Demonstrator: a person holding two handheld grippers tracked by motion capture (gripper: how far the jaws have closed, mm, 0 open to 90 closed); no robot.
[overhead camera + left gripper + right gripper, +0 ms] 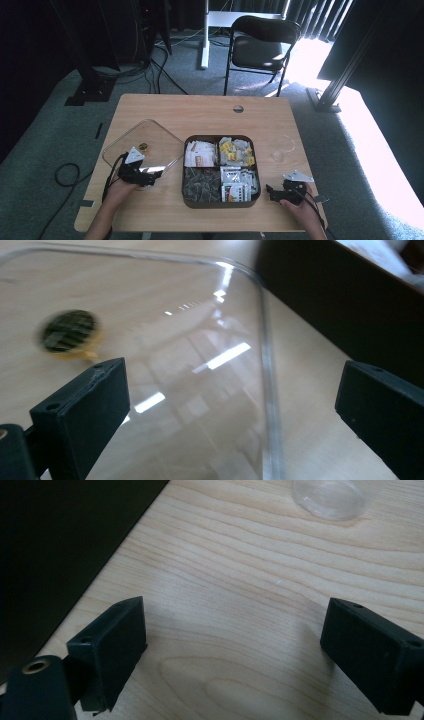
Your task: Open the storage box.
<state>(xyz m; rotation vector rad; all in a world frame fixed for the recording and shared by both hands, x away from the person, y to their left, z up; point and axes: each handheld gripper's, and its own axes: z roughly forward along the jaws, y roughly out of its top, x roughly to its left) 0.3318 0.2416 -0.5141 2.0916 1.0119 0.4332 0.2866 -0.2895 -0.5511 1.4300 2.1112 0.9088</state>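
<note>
Lid position: the clear lid [143,145] lies flat on my counter [200,112], just ahead of my left tongs [156,175], at about 12 o'clock from them; its near edge runs under the tips, as far as I can tell from above
Lid through my left tongs' camera: the lid [165,365] spreads over the left and middle, its rounded corner at 1 o'clock, its right edge running down between the two jaws; a small dark round knob [68,331] with a yellowish rim sits at 10 o'clock
Left tongs state: jaws wide apart, nothing pinched between them, no pad pressing on the lid
Right tongs state: my right tongs [272,192] also stand wide apart over bare wood, gripping nothing
Box: the dark compartment box [220,202] of tea sachets sits between my two hands, at 3 o'clock from the left tongs, its wall close beside the lid's right edge
Left hand pose: forearm comes up from 6 o'clock, hand [120,187] low over the counter, tongs pointing toward the box at about 3 o'clock
Right hand pose: hand [295,200] resting low near the counter's near edge, tongs aimed at 9 o'clock toward the box
Lid heading: roughly square with rounded corners, so no clear long axis; it sits turned, one corner toward 12 o'clock
Small clear cup: [330,497] at 1 o'clock ahead of my right tongs
</note>
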